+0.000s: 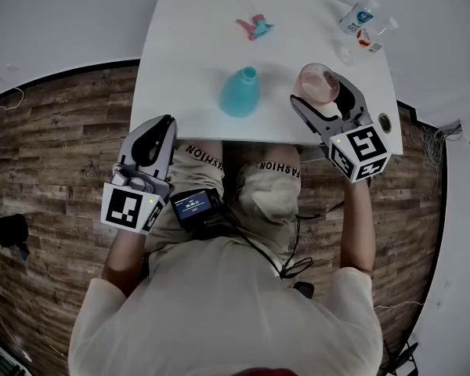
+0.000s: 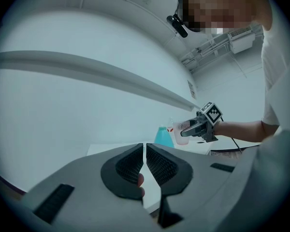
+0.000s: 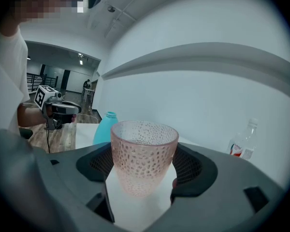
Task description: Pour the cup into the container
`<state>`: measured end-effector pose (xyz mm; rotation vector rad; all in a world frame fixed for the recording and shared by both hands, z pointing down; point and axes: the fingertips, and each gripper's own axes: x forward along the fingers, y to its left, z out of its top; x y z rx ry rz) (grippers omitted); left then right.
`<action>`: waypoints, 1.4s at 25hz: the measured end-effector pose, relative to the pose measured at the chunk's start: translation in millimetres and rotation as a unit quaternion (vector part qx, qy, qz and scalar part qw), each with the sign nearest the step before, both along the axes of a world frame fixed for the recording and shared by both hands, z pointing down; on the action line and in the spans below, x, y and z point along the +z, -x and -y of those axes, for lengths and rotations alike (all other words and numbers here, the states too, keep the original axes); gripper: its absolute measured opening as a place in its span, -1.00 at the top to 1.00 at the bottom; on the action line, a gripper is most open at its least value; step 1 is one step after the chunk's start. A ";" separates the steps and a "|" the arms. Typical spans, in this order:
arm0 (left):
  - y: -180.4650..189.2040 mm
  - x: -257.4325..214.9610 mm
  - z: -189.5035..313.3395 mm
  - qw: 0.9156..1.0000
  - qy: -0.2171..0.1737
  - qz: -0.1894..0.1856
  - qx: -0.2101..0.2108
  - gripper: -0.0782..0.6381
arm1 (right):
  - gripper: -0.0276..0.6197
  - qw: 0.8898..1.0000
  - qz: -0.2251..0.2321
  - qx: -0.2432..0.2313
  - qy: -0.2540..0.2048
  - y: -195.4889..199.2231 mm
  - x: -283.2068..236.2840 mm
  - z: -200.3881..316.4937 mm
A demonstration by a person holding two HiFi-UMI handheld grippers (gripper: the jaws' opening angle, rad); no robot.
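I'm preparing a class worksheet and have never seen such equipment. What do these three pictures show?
No robot: a person holds a claw tool in each hand. One picture comes from a camera on the person's head, looking down; the others from cameras riding on each claw. On the white table are a blue open-topped bottle, a spray head and, at the far right corner, small plastic bottles. The right claw grips a pink dimpled cup, upright, beside that bottle. The left claw is shut on nothing, off the table's near edge.
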<state>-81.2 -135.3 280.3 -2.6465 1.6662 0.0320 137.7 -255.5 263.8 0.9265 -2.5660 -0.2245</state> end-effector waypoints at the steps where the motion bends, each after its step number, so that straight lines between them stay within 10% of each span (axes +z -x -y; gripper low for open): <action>1: 0.0 -0.8 0.1 1.000 -0.001 0.000 0.001 0.74 | -0.22 1.000 -0.002 0.001 -0.002 1.4 -2.7 0.1; 35: -18.1 -12.4 5.7 0.999 0.005 -0.003 0.035 0.74 | -0.22 0.988 -0.135 -0.007 -0.073 48.8 -36.6 -2.4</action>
